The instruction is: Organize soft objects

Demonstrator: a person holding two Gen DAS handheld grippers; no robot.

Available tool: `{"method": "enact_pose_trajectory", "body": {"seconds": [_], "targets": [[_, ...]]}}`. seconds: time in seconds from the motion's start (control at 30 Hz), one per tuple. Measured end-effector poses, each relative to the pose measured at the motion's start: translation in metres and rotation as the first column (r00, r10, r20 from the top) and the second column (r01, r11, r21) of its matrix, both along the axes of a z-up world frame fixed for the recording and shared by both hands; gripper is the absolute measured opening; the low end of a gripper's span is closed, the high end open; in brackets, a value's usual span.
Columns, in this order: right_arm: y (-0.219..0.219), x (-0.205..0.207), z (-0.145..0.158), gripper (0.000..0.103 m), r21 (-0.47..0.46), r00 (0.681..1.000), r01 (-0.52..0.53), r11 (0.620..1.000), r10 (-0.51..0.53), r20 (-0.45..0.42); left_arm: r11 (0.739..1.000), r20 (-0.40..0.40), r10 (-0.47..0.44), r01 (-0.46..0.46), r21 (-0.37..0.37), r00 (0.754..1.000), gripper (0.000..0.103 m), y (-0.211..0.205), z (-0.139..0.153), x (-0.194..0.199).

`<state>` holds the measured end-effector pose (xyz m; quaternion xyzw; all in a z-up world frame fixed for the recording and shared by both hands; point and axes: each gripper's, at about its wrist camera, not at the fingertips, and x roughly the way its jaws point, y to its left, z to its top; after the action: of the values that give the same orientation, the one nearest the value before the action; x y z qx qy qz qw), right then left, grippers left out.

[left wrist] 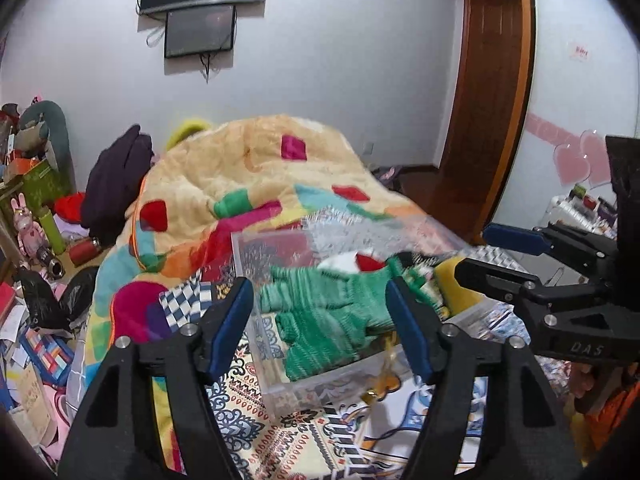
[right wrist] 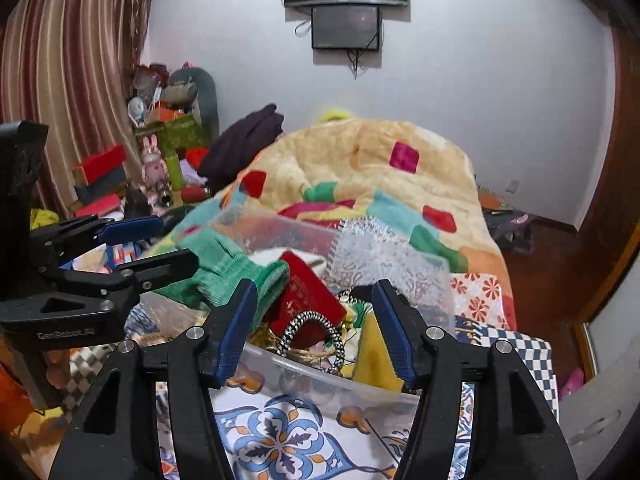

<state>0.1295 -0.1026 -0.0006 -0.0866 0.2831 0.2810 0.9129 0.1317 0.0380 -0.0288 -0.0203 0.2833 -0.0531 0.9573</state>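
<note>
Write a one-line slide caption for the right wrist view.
Right gripper, fingers open, faces a clear bin holding green knitwear, a red pouch and a braided cord.

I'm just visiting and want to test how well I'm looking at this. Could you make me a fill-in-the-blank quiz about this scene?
1. The green knitted gloves lie in a clear plastic ____.
2. The left claw and right claw are both ____, gripping nothing.
3. The pads on each claw are coloured ____.
4. The patchwork quilt is heaped ____ the bin.

Missing words: bin; open; blue; behind
</note>
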Motion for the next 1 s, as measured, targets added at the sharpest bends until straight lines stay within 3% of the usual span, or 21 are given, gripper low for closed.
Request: {"method": "enact_pose_trajectory", "body": {"seconds": [0.33, 0.4, 0.47, 0.63, 0.77, 1.0], "targets": [[-0.024, -0.045, 0.048, 0.068, 0.107, 0.993, 0.01, 0.994, -0.023, 0.112, 0.999, 0.192, -0.011, 0.02, -0.042, 0.981, 0.08, -0.009, 0.055, -0.066], [-0.029, -0.053, 0.054, 0.079, 0.131, 0.991, 0.015, 0.991, -0.032, 0.132, 0.999, 0.217, -0.01, 0.021, -0.049, 0.976, 0.087, -0.012, 0.062, -0.075], [-0.033, -0.062, 0.059, 0.082, 0.148, 0.987, 0.022, 0.989, -0.045, 0.155, 0.998, 0.245, -0.004, 0.018, -0.058, 0.97, 0.091, -0.015, 0.067, -0.085], [-0.039, -0.08, 0.065, 0.09, 0.168, 0.978, 0.04, 0.985, -0.073, 0.196, 0.999, 0.293, 0.022, -0.007, -0.052, 0.956, 0.1, -0.023, 0.073, -0.102], [-0.044, -0.091, 0.064, 0.1, 0.185, 0.969, 0.054, 0.981, -0.096, 0.227, 0.999, 0.309, 0.019, -0.006, -0.042, 0.951, 0.102, -0.028, 0.072, -0.11], [-0.05, -0.09, 0.058, 0.101, 0.196, 0.967, 0.07, 0.978, -0.115, 0.228, 1.0, 0.312, 0.011, -0.002, -0.028, 0.95, 0.102, -0.034, 0.067, -0.114]]}}
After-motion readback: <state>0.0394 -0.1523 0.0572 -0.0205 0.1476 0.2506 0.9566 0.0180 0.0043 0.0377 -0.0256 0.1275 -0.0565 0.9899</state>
